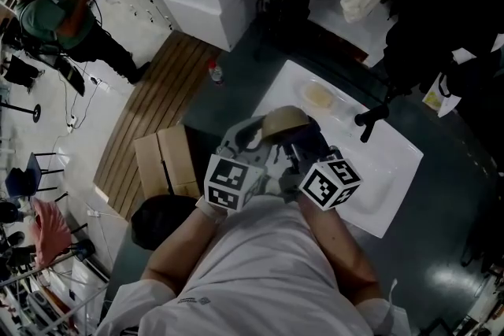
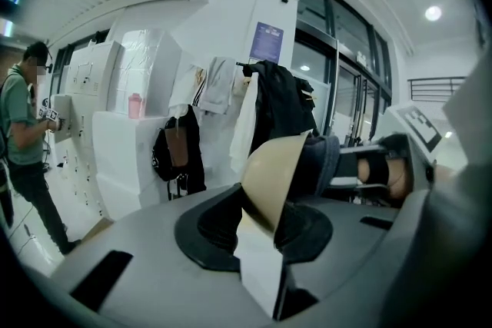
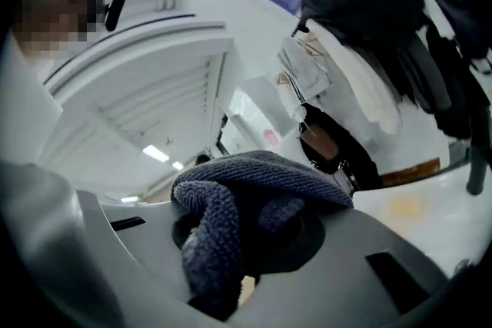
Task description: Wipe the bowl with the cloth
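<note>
Left gripper (image 2: pixel 265 242) pinches the rim of the tan bowl (image 2: pixel 278 165), held on edge above the white table (image 1: pixel 394 157). Right gripper (image 3: pixel 231 261) is clamped on a bunched dark grey cloth (image 3: pixel 246 203); in the left gripper view the cloth sits against the bowl's open side (actual contact inside is hidden). Farther on the table lies a shallow clear dish (image 1: pixel 319 96). Beyond the table's left edge stand a small bottle (image 1: pixel 215 73) and a cardboard box (image 1: pixel 163 161). Far left, a person in green (image 1: pixel 55 20).
</note>
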Action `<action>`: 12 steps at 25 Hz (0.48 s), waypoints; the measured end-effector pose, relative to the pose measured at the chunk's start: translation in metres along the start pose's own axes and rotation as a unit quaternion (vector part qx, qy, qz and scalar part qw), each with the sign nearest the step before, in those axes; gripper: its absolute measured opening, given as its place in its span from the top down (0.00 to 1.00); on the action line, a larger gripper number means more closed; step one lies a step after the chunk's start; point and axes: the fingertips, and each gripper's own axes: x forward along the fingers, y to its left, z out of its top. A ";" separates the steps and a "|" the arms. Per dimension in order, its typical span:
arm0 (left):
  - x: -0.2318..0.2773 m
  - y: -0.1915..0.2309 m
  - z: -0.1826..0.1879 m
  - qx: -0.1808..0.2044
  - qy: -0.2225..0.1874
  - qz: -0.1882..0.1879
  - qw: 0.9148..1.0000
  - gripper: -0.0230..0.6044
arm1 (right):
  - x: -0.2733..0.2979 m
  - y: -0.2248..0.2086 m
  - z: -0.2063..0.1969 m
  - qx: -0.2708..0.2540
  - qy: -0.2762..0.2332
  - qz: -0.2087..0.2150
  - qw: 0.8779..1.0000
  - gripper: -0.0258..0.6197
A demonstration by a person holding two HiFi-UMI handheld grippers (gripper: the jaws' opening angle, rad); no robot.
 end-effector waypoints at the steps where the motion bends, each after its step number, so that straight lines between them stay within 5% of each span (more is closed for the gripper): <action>1: 0.000 0.000 0.000 0.001 0.000 0.000 1.000 0.84 | 0.000 -0.001 0.000 0.038 -0.009 0.010 0.999 0.87; 5: 0.003 0.000 0.002 -0.005 -0.002 -0.003 1.000 0.84 | 0.000 -0.008 0.004 0.202 -0.047 0.057 0.977 0.87; 9: 0.003 -0.001 -0.002 -0.003 0.005 -0.004 1.000 0.84 | -0.002 -0.016 0.002 0.303 -0.067 0.089 0.947 0.87; 12: 0.003 0.000 -0.002 -0.001 0.004 -0.003 1.000 0.84 | -0.003 -0.020 -0.002 0.387 -0.083 0.113 0.911 0.87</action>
